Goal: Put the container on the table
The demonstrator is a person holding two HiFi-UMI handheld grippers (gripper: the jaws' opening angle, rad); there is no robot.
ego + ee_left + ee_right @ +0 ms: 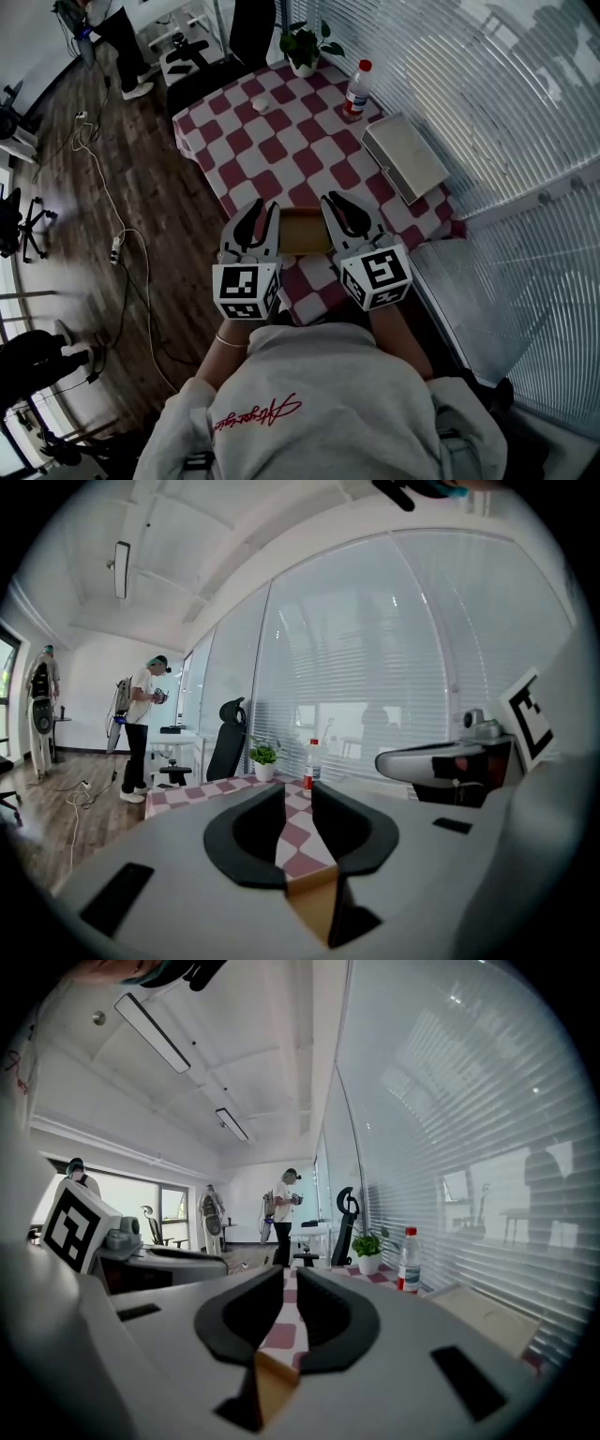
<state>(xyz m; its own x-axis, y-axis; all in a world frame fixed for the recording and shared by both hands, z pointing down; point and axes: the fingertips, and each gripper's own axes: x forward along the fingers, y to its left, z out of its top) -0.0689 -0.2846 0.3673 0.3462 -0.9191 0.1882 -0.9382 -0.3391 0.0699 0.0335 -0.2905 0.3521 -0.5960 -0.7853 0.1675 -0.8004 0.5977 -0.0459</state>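
A brown open container [302, 232] is held between the two grippers at the lower middle of the head view, over the near edge of the counter [272, 141]; whether it rests on the cloth or hangs just above it cannot be told. The left gripper [262, 214] is closed on the container's left wall, and the right gripper [340, 208] is closed on its right wall. In the left gripper view the brown wall [314, 907] is seen clamped edge-on at the root of the gripper [298, 794], whose tips are left narrowly apart with the chequered cloth visible through the gap. The same is shown in the right gripper view, where a brown wall [272, 1387] is pinched low in the gripper [290, 1279].

The counter is covered with a red-and-white chequered cloth. A bottle [356, 91] with a red cap is stood near its upper right edge; a plant [305, 47] in a white pot is placed at the far end. A flat white box [405, 155] is laid at the right side, well apart from the container. A small white object [262, 103] is seen on the cloth left of the bottle; what it is cannot be made out. A black chair [251, 33] is set beyond the counter; a person [122, 47] is seen standing at the upper left.
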